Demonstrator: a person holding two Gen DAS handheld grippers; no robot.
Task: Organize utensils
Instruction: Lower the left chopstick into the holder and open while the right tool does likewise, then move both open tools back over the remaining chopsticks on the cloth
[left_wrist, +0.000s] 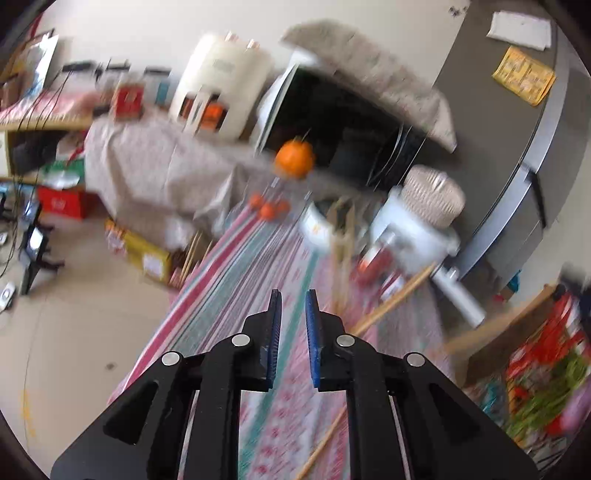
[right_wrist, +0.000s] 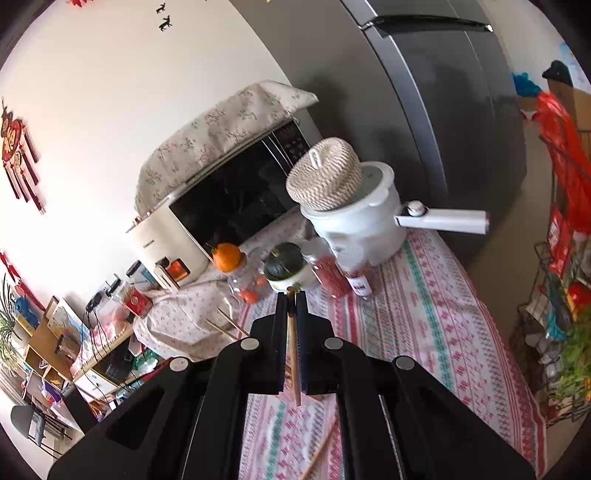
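Observation:
My right gripper is shut on a wooden chopstick that stands nearly upright between its pads, above the patterned tablecloth. Two more chopsticks lie at the cloth's left edge, and another chopstick lies below the gripper. In the blurred left wrist view, my left gripper hangs over the cloth with a narrow gap between its blue pads and nothing in it. A chopstick slants just right of it, and one more chopstick lies under its right finger. Upright sticks stand by a white cup.
A white pot with a woven lid and a long handle stands at the far end. Beside it are jars, an orange on a jar and a cloth-covered microwave. A grey fridge rises behind.

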